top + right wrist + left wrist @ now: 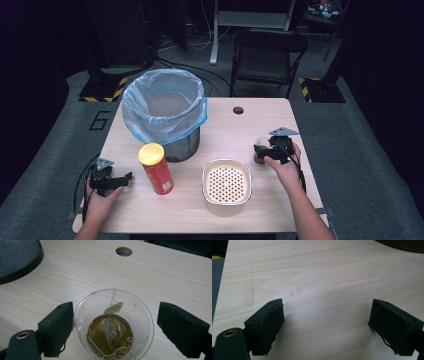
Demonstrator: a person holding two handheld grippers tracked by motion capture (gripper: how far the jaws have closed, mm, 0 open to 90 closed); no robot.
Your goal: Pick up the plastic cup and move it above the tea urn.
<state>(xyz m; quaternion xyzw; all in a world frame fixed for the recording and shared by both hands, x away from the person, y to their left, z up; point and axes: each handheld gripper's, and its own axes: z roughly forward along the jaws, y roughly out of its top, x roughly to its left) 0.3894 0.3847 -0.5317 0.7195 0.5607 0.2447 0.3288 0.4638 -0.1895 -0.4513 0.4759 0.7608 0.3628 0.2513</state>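
A large numeral "6" (99,120) is marked on the grey floor (55,145) left of the bench (235,135); print on the red can (158,170) is too small to read.

Down along the left hand-held gripper (325,322) we go, and its two black jaws stand wide apart, one rising at the lower left, the other at the lower right, with nothing between them but bare wood. The pale counter (317,277) stretches ahead, its grain running across the view. A faint lighter strip (249,282) runs down the wood at the left. At the top right corner, the dark curved edge of some object (404,246) peeks in. Off the left edge there's grey floor (216,280).
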